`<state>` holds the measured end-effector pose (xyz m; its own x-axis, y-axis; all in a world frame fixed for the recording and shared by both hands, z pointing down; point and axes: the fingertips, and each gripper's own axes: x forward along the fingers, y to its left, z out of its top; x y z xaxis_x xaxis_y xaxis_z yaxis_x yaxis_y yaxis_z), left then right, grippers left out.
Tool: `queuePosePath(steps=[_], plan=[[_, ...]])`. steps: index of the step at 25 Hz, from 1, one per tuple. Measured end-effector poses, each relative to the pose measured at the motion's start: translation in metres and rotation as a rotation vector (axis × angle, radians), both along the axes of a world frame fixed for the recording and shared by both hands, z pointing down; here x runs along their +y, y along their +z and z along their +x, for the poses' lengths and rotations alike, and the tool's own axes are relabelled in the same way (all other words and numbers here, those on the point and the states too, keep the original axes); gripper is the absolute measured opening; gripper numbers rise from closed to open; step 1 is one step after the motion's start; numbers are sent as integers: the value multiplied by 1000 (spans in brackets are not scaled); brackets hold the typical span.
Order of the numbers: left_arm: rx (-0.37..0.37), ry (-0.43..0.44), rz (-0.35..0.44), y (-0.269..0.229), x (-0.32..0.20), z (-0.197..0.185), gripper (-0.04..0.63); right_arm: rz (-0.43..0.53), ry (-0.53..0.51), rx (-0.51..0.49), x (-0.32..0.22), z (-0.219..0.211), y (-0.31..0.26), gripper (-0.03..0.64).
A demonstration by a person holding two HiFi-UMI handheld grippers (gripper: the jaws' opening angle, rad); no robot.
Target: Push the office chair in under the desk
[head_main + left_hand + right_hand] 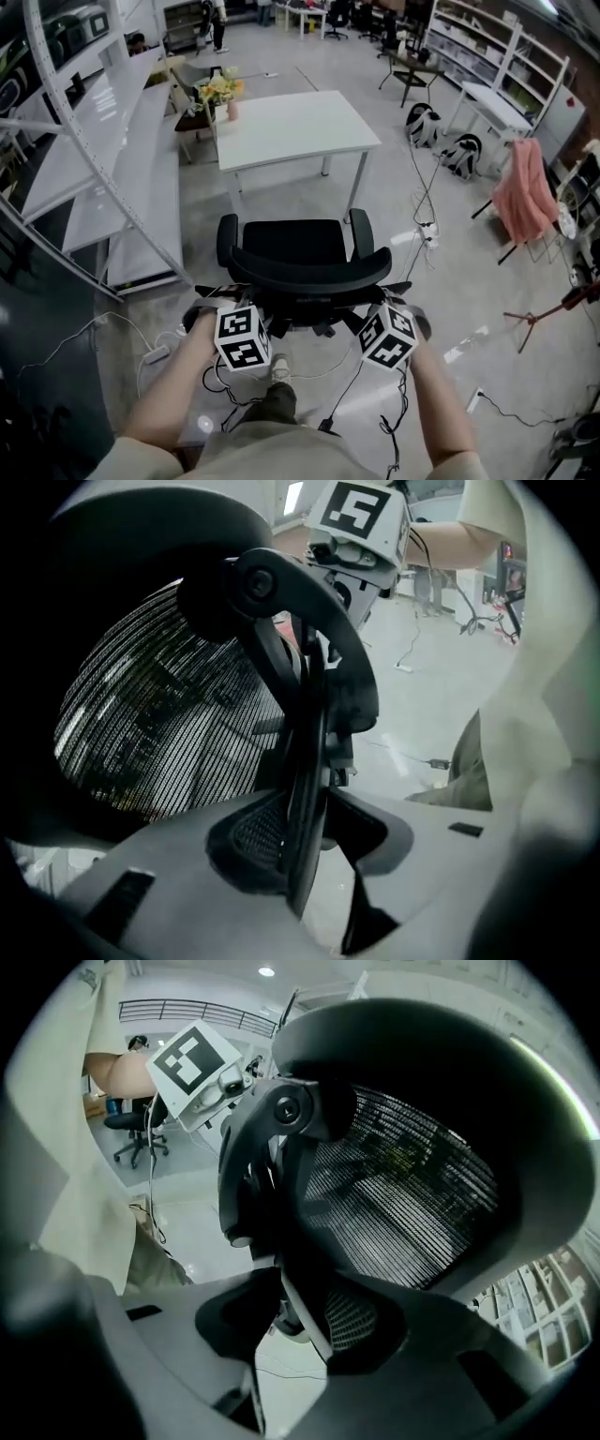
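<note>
Straddling the backrest rim (pixel 305 761) from behind, both grippers sit on the chair (pixel 295 248), one each side. L gripper (pixel 309 855): jaws spread, rim strut between them, floor showing in the gap on one side, so no clamp that I can see. R gripper (pixel 300 1335): jaws wide apart, rim and mesh between, pads not pressing. Neither is pinching anything.

Chair stands well short of the desk (pixel 291 127), seat facing it, roughly in line w/ the gap between the near legs. Push not begun, by the look of it.

Risks, as I judge them:
- Loose jaws: a shove w/o closing could let the rim slide through, so a gripper skids off or pokes the mesh.
- Uneven push L vs R: castors swivel, chair veers toward a desk leg (pixel 358 183).
- Armrests (pixel 361 234) look about as wide as the leg gap, so could jam on the legs or the top's edge.
- Cables (pixel 424 202) on the floor just right of the path could snag a castor if it drifts that way.
</note>
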<state>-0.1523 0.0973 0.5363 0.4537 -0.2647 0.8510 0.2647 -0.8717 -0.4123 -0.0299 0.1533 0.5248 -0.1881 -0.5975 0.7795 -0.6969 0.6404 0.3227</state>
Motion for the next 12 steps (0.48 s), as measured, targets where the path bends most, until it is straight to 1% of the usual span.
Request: queuePosePath(steps=[3,4,8,12], plan=[[4,-4,-100,0,1,3,129,-41,-31,19,-4,-1,7,152],[-2,3,-120,2,1,3,127,-59,-42,20,-4,-2,8,150],[-42,41,-149,4,-3,2,120,-96,-88,-2,-9,-7,8,144],[-57,78,-210,6,-9,0,112,-114,-112,-32,-14,-10,10,137]])
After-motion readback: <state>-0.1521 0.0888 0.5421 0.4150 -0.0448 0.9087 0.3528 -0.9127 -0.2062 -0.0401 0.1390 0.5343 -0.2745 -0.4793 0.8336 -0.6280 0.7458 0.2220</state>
